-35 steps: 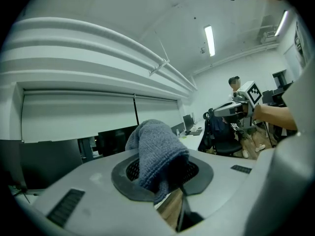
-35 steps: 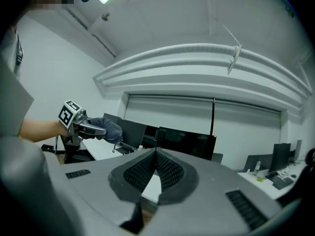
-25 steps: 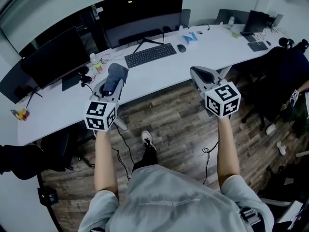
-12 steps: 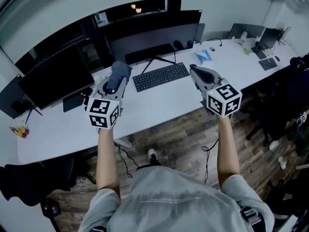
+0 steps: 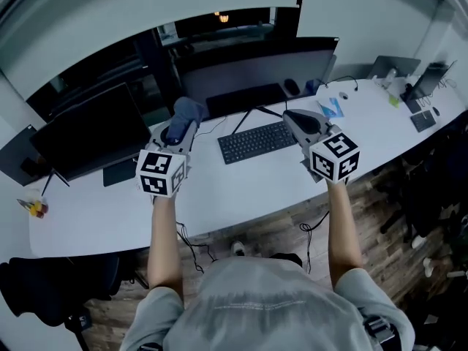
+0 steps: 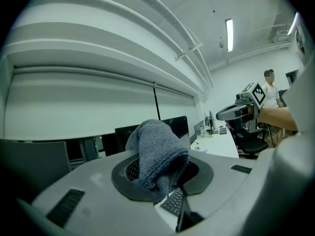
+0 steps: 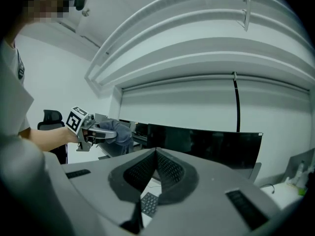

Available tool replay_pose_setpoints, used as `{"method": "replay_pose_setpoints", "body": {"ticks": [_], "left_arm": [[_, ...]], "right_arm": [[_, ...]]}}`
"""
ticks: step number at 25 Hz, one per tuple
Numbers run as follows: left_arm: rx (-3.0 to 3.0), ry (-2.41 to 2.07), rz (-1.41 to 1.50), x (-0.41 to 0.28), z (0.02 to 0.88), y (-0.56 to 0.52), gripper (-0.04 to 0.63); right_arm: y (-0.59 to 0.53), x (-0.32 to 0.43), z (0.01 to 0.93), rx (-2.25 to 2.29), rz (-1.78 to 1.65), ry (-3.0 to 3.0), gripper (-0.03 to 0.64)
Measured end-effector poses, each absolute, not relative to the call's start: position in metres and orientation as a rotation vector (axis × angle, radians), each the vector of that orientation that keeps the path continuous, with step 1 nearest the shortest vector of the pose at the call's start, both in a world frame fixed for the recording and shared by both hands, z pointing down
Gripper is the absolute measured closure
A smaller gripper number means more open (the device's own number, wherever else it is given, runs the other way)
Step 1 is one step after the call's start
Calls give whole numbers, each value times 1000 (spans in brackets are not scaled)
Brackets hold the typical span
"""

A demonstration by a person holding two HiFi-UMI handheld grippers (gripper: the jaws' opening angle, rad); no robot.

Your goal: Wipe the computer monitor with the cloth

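A wide dark monitor [image 5: 259, 68] stands at the back of the white desk [image 5: 219, 189], also seen in the right gripper view as the monitor [image 7: 206, 146]. My left gripper [image 5: 179, 131] is shut on a bunched grey-blue cloth [image 5: 184, 112], held above the desk just left of that monitor; the cloth [image 6: 157, 154] fills the jaws in the left gripper view. My right gripper [image 5: 296, 123] hovers over the keyboard [image 5: 257, 141], jaws closed together with nothing between them, and its tips [image 7: 156, 154] meet in the right gripper view.
A second dark monitor [image 5: 91, 137] stands at the left. A mouse [image 5: 292, 86] and small items lie behind the keyboard. Laptops and clutter [image 5: 420, 86] sit at the desk's far right end. A black chair [image 5: 51, 287] is at lower left. A person [image 6: 269, 90] stands in the distance.
Both grippers have moved forward from over the floor to above the desk, closer to the monitor. The cloth stays gripped in the left one.
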State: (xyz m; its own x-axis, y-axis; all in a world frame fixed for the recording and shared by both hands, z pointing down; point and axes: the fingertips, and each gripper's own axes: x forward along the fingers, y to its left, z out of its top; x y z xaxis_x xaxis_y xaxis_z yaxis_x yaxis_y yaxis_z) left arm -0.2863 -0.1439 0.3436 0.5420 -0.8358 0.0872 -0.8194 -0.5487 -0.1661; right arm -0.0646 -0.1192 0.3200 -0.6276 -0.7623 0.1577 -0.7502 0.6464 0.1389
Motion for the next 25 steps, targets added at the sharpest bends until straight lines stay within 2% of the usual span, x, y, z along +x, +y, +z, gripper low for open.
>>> {"method": "replay_pose_setpoints", "body": {"ticks": [5, 25], "left_arm": [[-2620, 1547, -254, -306, 343, -180, 514], [-2213, 1901, -584, -354, 314, -306, 514]], "right_arm": [[-161, -71, 323, 1236, -171, -2660, 615], [-295, -86, 337, 926, -98, -2793, 617]]}}
